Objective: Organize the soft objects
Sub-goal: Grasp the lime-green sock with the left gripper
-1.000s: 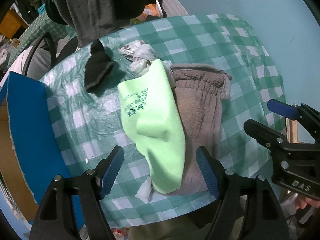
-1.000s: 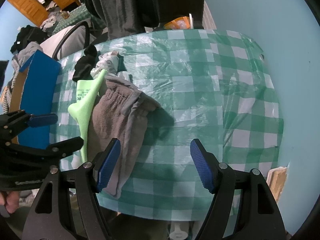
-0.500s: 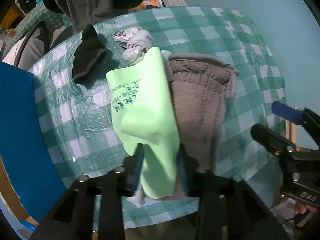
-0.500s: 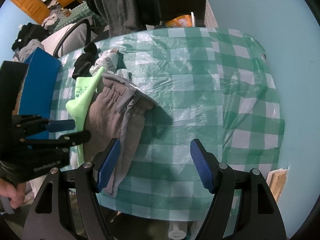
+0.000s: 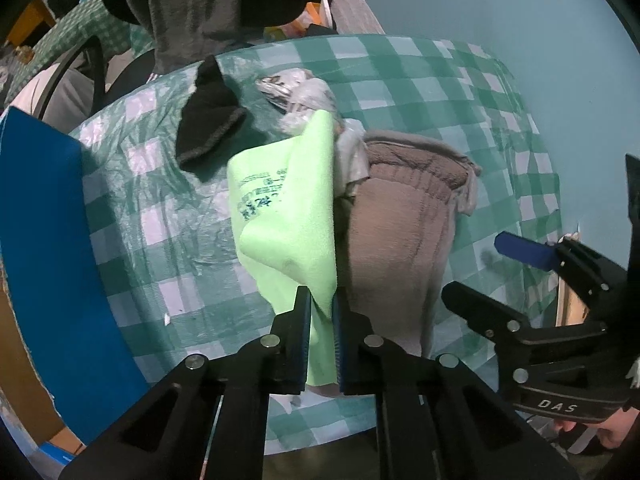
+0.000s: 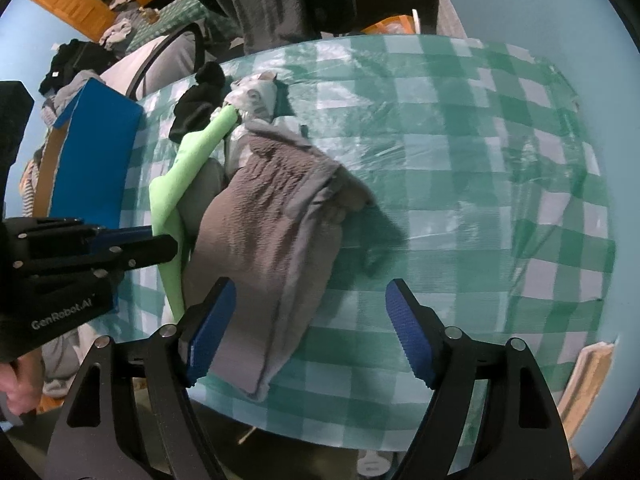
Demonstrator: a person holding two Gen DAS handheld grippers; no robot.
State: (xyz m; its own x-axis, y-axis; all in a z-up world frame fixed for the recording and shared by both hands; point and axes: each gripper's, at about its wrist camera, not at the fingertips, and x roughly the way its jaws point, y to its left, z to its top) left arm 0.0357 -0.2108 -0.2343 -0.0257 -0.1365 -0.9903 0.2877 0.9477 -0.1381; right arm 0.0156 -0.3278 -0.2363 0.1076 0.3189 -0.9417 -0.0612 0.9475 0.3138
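A lime-green cloth (image 5: 288,216) with dark print lies over a brown fleece garment (image 5: 396,240) on the green checked table (image 5: 440,92). My left gripper (image 5: 322,312) points down, its jaws closing with the near end of the green cloth pinched between the pads. From the right wrist view, the green cloth (image 6: 188,164) rises as a fold toward the left gripper (image 6: 162,239). My right gripper (image 6: 311,292) hovers over the brown garment (image 6: 272,220), jaws opening, the garment's near end lying below its left finger. A black sock (image 5: 208,128) and a crumpled pale bag (image 5: 296,92) sit behind.
A blue panel (image 5: 48,240) stands along the table's left side. Dark clothes hang over the far edge, with a chair beside them. The right half of the table (image 6: 480,160) is bare checked cover. A person's hand (image 5: 600,432) holds the right gripper (image 5: 474,267).
The left jaws went from wide open to shut on the green cloth's near end, and the cloth has bunched upward. The right gripper came lower and closer over the brown garment.
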